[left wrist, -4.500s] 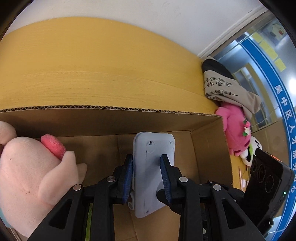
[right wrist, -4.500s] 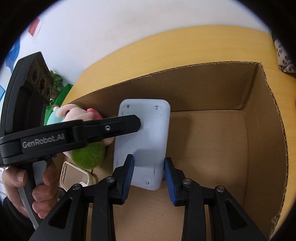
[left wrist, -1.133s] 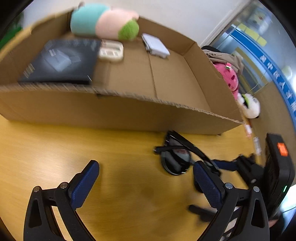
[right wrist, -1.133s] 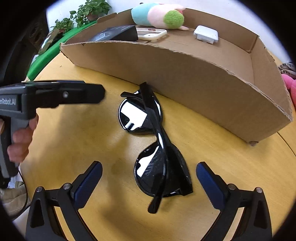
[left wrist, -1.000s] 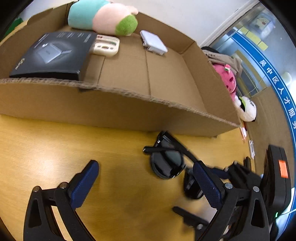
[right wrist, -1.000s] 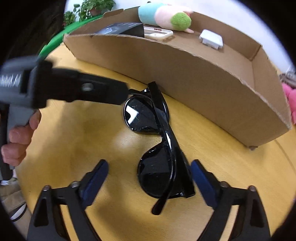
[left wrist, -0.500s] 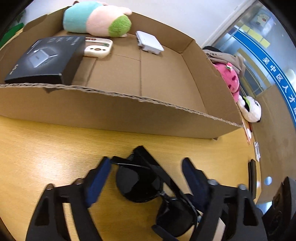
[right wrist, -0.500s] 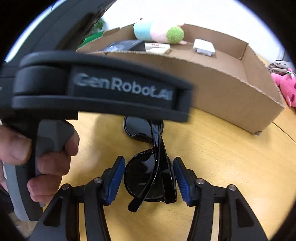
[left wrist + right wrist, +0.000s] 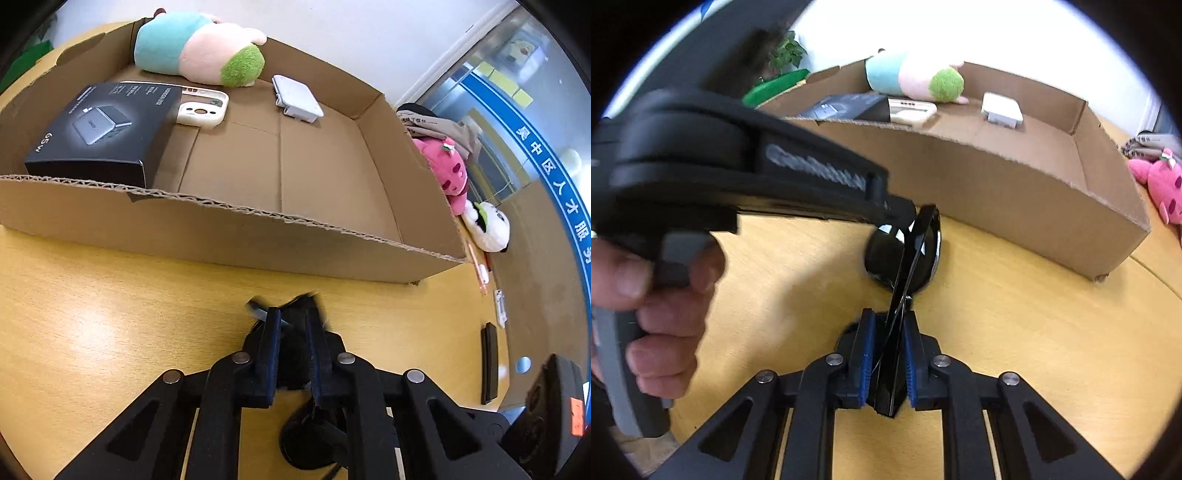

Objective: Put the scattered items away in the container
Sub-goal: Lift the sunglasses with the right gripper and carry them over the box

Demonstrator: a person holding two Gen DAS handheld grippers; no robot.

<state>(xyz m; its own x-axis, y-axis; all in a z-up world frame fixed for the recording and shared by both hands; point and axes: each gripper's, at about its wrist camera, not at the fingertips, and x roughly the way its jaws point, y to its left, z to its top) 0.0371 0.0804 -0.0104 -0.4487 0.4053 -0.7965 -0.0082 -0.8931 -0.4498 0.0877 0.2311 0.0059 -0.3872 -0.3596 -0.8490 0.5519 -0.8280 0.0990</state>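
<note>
1. Left wrist view:
   - Seemingly clamped, our left gripper (image 9: 291, 343) has its jaws drawn nearly together around a dark, blurred part of the sunglasses (image 9: 308, 435), low over the table (image 9: 110, 325).
   - What exactly the pads bite we cannot tell. If it is only a thin temple arm, the frame could pivot or slip free on the lift.
   - Ahead, the cardboard box (image 9: 236, 236) presents a raised near wall. A low carry would catch the glasses on that torn edge.
   - Inside, the plush toy (image 9: 195, 48), black carton (image 9: 103, 125) and white adapter (image 9: 297, 98) leave bare floor on the right.

2. Right wrist view:
   - Our right gripper (image 9: 886, 358) has its jaws closed on the sunglasses (image 9: 905, 254) at the near end, the frame standing on edge and tilted.
   - With the left gripper (image 9: 897, 210) at the far lens, two grips moving unevenly could twist the hinges.
   - Glossy lenses look slippery, and pads squeezing them risk scratches.
</note>
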